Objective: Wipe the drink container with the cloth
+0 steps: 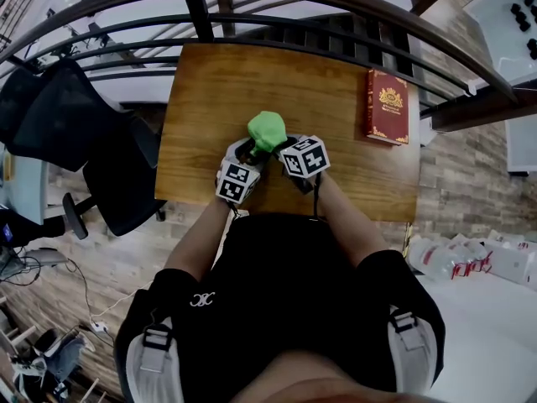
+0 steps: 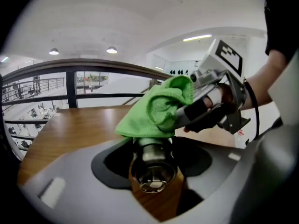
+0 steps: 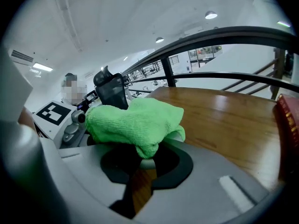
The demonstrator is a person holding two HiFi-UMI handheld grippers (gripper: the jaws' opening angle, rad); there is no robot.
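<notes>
Fingers of the left gripper are clamped on the drink container, one grey finger on each side of its body. The container is a steel flask. It lies along the line of the jaws with its round base towards the gripper's camera and its far end pointing away over the table.

Fingers of the right gripper are closed on the cloth, a bright green microfibre piece bunched between them. The left gripper view confirms this: the right gripper's tips pinch a fold of the cloth from the right.

The cloth is draped over the far end of the container and covers it completely. Only the lower body and the base are exposed.

From the head view, both grippers meet above the near middle of the wooden table, close to the person's body. Their marker cubes sit side by side and the green cloth shows just beyond them. Whether the container rests on the tabletop cannot be told.

A red book lies flat near the table's far right corner, well apart from the grippers. A black office chair stands left of the table. A dark curved railing runs along behind the table's far edge.
</notes>
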